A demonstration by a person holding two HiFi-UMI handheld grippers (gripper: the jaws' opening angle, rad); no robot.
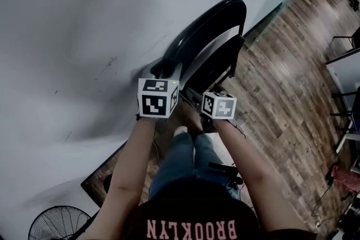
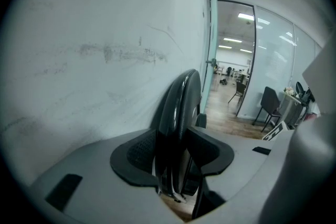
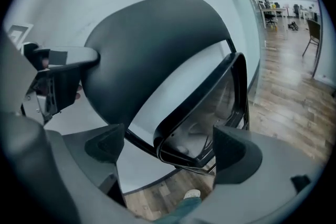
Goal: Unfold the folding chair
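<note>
A black folding chair (image 1: 214, 19) leans folded against the white wall. My left gripper (image 1: 160, 71) is shut on the top edge of its backrest (image 2: 178, 113), which is pinched between both pads in the left gripper view. My right gripper (image 1: 215, 93) is lower and to the right, at the folded seat (image 1: 216, 64). In the right gripper view its jaws stand open (image 3: 173, 149), with the seat's lower rim (image 3: 184, 157) between them and clear of the pads. The backrest (image 3: 152, 50) fills the upper left there, and the left gripper (image 3: 58, 76) shows at its edge.
White wall (image 1: 84, 19) runs behind the chair. Wood floor (image 1: 281, 81) spreads to the right. A floor fan (image 1: 59, 223) stands at the bottom left. The person's legs and a shoe (image 1: 180, 131) are below the grippers. Office chairs (image 2: 270, 105) stand far off behind glass.
</note>
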